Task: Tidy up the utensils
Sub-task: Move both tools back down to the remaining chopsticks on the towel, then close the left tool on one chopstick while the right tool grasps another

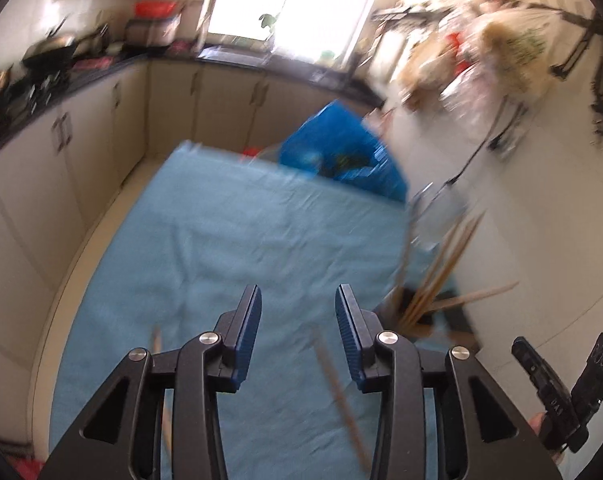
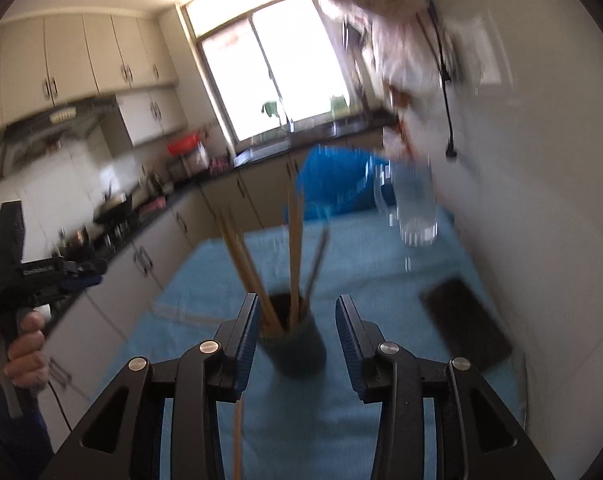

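Observation:
A dark utensil cup stands on the blue cloth with several wooden chopsticks upright in it. It also shows at the right of the left wrist view. My right gripper is open, its jaws either side of the cup and apart from it. My left gripper is open and empty above the cloth. One loose chopstick lies on the cloth under the left gripper and another chopstick lies to its left. A loose chopstick lies under the right gripper.
A clear glass and a black phone are on the cloth by the white wall. A blue bag sits at the table's far end. Kitchen cabinets run along the left. The other gripper's handle is at far left.

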A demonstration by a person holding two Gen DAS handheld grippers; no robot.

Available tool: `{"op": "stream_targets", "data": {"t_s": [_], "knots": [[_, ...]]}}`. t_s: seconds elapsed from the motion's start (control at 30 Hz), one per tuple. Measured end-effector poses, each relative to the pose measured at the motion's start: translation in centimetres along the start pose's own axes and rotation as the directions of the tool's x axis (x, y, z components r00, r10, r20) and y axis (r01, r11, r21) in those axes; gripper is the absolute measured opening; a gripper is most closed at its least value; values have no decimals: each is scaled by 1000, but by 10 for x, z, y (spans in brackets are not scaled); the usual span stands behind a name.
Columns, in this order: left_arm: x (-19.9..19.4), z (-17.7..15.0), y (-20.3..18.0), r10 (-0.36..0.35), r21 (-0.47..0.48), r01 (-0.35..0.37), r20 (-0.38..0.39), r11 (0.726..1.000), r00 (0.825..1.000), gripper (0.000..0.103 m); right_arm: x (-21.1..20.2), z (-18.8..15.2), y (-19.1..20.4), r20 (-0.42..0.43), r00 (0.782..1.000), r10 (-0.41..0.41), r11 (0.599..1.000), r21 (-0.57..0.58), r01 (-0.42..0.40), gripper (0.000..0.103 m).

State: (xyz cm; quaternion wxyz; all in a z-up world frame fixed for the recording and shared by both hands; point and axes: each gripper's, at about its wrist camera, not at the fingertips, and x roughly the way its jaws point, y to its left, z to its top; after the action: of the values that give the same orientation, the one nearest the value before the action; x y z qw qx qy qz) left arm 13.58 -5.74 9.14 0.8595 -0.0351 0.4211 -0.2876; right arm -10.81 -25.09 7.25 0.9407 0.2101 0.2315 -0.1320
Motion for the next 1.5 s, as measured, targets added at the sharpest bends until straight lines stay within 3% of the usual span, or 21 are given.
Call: {"op": "stream_targets", "data": {"t_s": [0.23, 0.33, 0.57, 0.7, 0.8, 0.87, 0.93, 1.03, 1.2, 1.33, 1.5], "knots": [[39, -65, 95, 98, -165, -129, -185, 978, 978, 37, 49, -52, 12, -201, 979, 43, 999, -5, -45, 42], [43, -80, 119, 104, -207, -149, -212, 967, 972, 37, 68, -63, 29, -258, 964, 58, 996, -45, -71, 42], [49, -87, 131, 96, -227, -147, -220, 963, 971, 37, 113, -77, 68, -361, 932, 43, 988, -125, -94, 42], [50, -87, 136, 85, -237, -137, -217, 962, 973, 37, 140, -88, 84, -410, 912, -22, 981, -185, -60, 41], [53, -82, 138, 84, -238, -137, -220, 961, 972, 37, 156, -102, 83, -460, 886, -50, 981, -191, -44, 34], [53, -81, 142, 87, -236, -140, -219, 962, 972, 37, 161, -108, 82, -485, 872, -56, 981, -189, -42, 24], [54, -80, 147, 86, -239, -139, -219, 961, 972, 37, 160, -111, 86, -479, 875, -65, 977, -209, -42, 23], [59, -78, 150, 84, -244, -139, -224, 960, 971, 37, 159, -119, 99, -500, 865, -43, 968, -234, -87, 15], [68, -72, 149, 97, -226, -152, -238, 962, 967, 37, 152, -128, 124, -540, 841, -19, 937, -303, -173, 14], [85, -62, 143, 113, -185, -164, -258, 969, 960, 37, 154, -109, 125, -498, 867, -39, 940, -311, -137, 15], [109, -50, 144, 136, -166, -190, -289, 968, 948, 35, 168, -86, 131, -474, 879, -60, 951, -296, -94, 15]]}}
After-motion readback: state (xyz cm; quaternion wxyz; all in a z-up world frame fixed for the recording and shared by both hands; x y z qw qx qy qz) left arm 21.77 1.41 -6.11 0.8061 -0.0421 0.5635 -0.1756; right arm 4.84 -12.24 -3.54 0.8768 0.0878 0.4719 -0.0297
